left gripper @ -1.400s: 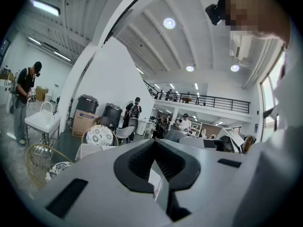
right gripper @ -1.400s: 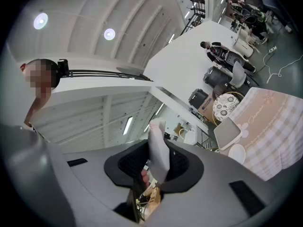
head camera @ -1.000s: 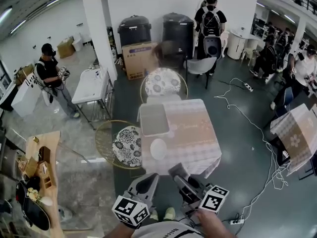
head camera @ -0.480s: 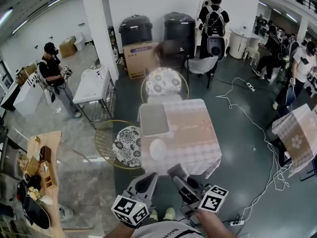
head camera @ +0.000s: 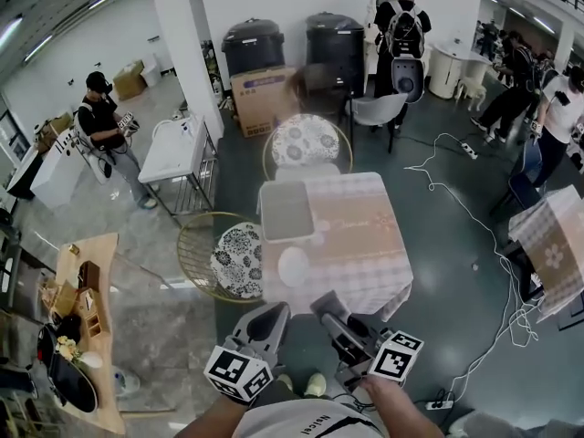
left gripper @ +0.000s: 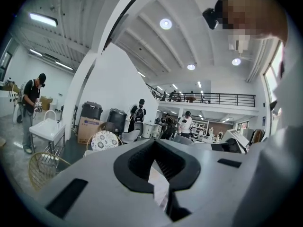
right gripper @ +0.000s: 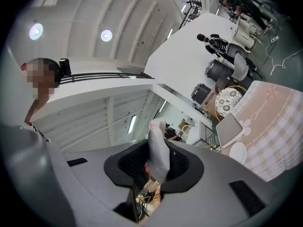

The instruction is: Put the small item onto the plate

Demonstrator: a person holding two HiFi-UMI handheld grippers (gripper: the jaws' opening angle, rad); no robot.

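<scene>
A table with a checked cloth (head camera: 351, 245) stands just ahead of me. On its near left part lies a small round white plate (head camera: 294, 265), with a grey tray (head camera: 286, 211) behind it. My right gripper (head camera: 321, 301) hovers short of the table's near edge, shut on a small whitish packet (right gripper: 158, 155) that sticks out past the jaw tips. The right gripper view also shows the plate (right gripper: 237, 152) and tray (right gripper: 230, 128) at the right. My left gripper (head camera: 276, 310) is beside the right one, its jaws (left gripper: 154, 143) meeting at the tips with nothing between them.
Two wicker chairs with patterned cushions stand at the table's left (head camera: 237, 258) and far side (head camera: 307, 140). A white sink stand (head camera: 178, 153) is at the left, and a wooden shelf (head camera: 78, 318) is nearer. Cables (head camera: 474, 235) trail over the floor at right. Several people stand around.
Both grippers keep their places before the table, the packet still held. The head view has shifted slightly and people in the background have walked.
</scene>
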